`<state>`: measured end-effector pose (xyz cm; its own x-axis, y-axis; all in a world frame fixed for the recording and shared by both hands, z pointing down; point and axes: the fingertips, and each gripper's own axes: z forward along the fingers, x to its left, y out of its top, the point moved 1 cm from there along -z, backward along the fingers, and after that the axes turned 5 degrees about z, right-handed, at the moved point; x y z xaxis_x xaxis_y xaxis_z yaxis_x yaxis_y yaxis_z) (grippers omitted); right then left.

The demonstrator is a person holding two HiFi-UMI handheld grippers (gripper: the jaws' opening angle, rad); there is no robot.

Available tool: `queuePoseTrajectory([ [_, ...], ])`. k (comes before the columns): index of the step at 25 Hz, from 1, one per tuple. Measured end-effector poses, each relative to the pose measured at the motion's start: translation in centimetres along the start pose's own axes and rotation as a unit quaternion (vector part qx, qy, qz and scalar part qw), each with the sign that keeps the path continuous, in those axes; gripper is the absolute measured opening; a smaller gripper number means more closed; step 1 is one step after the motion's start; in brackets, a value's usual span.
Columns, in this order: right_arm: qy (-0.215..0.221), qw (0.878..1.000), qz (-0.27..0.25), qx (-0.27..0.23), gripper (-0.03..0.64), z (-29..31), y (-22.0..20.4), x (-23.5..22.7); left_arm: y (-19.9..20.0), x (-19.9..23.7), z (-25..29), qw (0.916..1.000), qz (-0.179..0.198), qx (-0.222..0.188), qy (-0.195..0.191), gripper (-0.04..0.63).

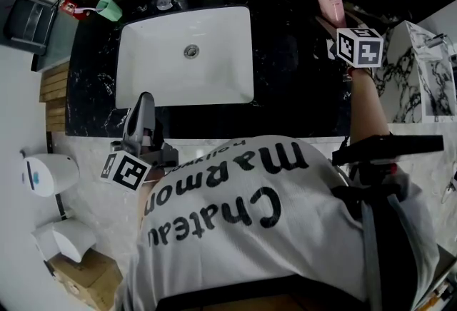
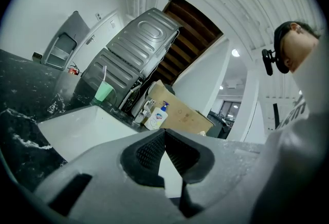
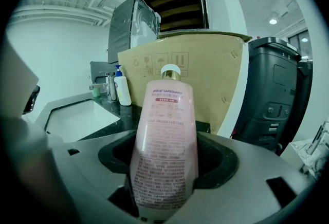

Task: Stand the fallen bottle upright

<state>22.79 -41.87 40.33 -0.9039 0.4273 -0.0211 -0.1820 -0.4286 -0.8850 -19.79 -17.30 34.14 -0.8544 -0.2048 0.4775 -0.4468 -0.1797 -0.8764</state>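
Between the jaws of the right claw [image 3: 167, 153]: a pink bottle [image 3: 164, 110], white cap uppermost, close to upright, clamped around its lower body, jaws spread only as wide as the bottle. Whether its base touches anything below the claw: impossible to tell. Straight beyond this claw, behind the bottle, a brown cardboard sheet [image 3: 205, 74]. Off to the claw's right, a black bin [image 3: 270, 94]. Off to its left and farther on, a white soap pump bottle [image 3: 122, 89] beside a faucet [image 3: 105, 84], with the white sink [image 3: 77, 114] nearer. From the head view, right claw out over the far right corner of the black counter [image 1: 285, 53], pink bottle just ahead of it, cap on the far side.

Left claw [image 2: 164, 133] closed, pads meeting at their tips, nothing between them. Ahead of it and to its left, the sink and a green cup [image 2: 104, 93]; straight ahead, past the sink, the soap pump bottle. From the head view, left claw by the sink's near edge, well apart from the right claw and the pink bottle.
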Motion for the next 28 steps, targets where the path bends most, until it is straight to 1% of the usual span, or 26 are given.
queuePoseTrajectory([
  [5, -0.021, 0.999, 0.012, -0.037, 0.313, -1.0, 0.2, -0.3, 0.0, 0.0, 0.1, 1.0, 0.001, -0.001, -0.005, 0.014],
  [12, -0.044, 0.997, 0.008, -0.058, 0.313, -1.5, 0.4, -0.4, 0.1, -0.1, 0.3, 1.0, 0.003, -0.002, -0.009, 0.014],
  [18, -0.062, 0.994, 0.03, -0.089, 0.313, -2.3, 0.5, -1.0, 0.1, -0.1, 0.4, 0.9999, 0.004, -0.001, -0.012, 0.014],
  [24, -0.075, 0.991, 0.016, -0.111, 0.313, -2.7, 0.6, -0.7, 0.2, -0.3, 0.8, 0.9998, 0.005, -0.001, -0.018, 0.014],
  [28, -0.084, 0.989, 0.021, -0.123, 0.313, -2.9, 0.6, -0.8, 0.1, -0.3, 0.8, 0.9998, 0.004, -0.001, -0.018, 0.014],
])
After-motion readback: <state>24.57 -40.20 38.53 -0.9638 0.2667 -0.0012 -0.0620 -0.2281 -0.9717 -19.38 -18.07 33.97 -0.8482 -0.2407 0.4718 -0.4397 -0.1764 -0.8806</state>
